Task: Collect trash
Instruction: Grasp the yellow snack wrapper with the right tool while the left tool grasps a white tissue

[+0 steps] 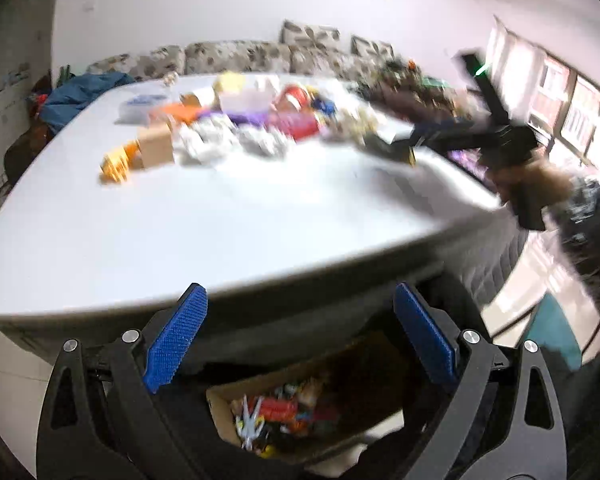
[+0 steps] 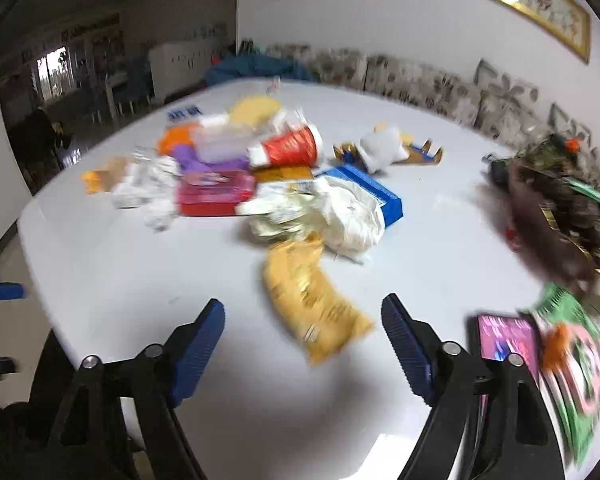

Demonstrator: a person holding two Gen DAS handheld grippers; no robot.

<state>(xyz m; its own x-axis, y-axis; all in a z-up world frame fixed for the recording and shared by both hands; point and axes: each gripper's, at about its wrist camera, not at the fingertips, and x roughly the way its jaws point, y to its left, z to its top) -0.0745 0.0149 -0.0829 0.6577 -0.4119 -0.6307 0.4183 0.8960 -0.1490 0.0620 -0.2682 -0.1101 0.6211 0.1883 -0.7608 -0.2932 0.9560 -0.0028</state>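
Both grippers' fingers wide, empty: right gripper (image 2: 302,312) near yellow bag (image 2: 312,300) on surface (image 2: 100,248), left gripper (image 1: 296,312) over box (image 1: 300,412); motion blur suggests speed, risking a missed pinch

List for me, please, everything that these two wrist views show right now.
table: one, white, bearing the litter
yellow snack bag: one, nearest the right gripper
crumpled white bag: one, mid-table
blue box: one, under that bag
red cup: one, lying on its side
red-pink pack: one, left of centre
green wrapper: one, right edge
cardboard box: one, brown, below the table edge, holding colourful trash
sofa: one, patterned, behind the table
left gripper: open, above the box
right gripper: open, empty
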